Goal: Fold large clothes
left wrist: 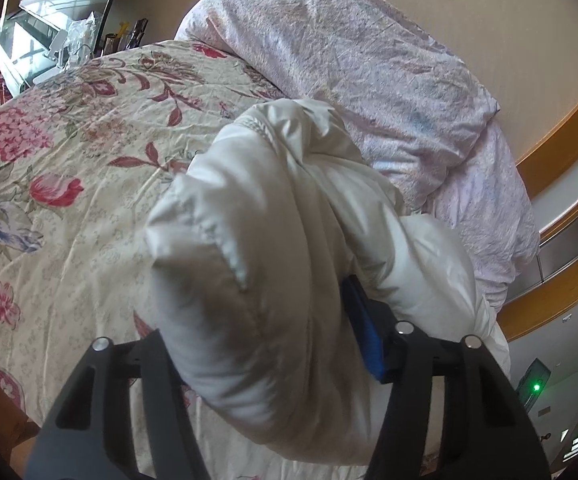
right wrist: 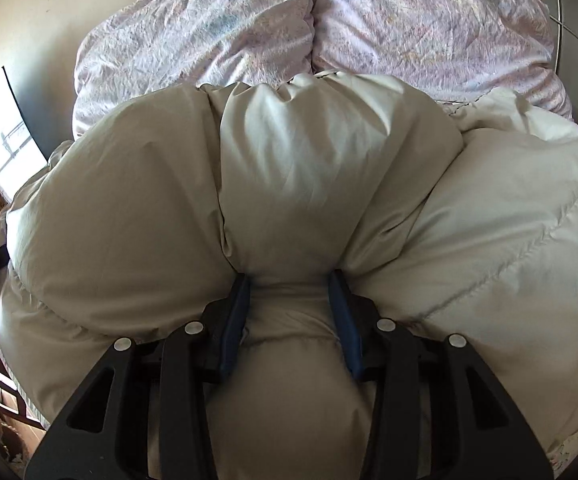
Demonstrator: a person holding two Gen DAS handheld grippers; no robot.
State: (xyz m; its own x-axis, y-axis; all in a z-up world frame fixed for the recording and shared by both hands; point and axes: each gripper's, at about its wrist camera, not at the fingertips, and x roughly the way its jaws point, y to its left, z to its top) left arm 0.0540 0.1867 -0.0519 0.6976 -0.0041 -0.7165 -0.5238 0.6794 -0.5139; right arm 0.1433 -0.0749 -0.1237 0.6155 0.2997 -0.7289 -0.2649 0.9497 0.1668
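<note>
One white puffer jacket (right wrist: 329, 168), both tools pinching it: right tool (right wrist: 293, 308), left tool (left wrist: 289, 320). Two lilac pillows (right wrist: 429, 28) at far end of bed (left wrist: 89, 152).

One white puffer jacket (right wrist: 329, 160), two lilac pillows (right wrist: 193, 36) (both crumpled), one floral bedspread (left wrist: 89, 140).

My two wrist cameras look steeply down along my fingers, pressed close against the white jacket (left wrist: 273, 208) (right wrist: 329, 168), both sharing the lilac duvet (left wrist: 369, 60) (right wrist: 409, 20) beyond.
</note>
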